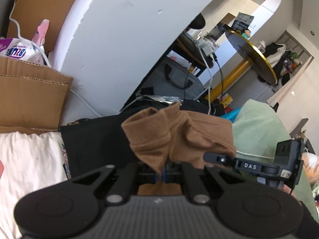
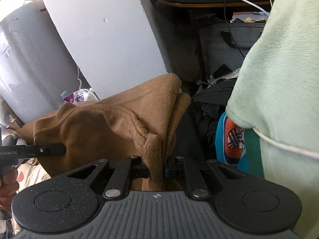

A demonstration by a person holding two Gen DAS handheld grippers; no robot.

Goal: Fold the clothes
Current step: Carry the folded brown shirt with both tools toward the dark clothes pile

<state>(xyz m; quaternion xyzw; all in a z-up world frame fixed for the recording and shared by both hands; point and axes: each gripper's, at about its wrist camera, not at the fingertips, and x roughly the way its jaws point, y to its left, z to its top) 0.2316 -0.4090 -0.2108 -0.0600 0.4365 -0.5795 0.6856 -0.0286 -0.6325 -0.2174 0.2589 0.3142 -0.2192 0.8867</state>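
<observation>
The left tongs are squeezed tight on a corner of the brown top. The right tongs pinch a thick fold of the same brown top. The top hangs bunched up between the two tongs. Just beside it is a soft green blanket. Under it lies dark cloth. Farther back are a cardboard box and a white wall.
</observation>
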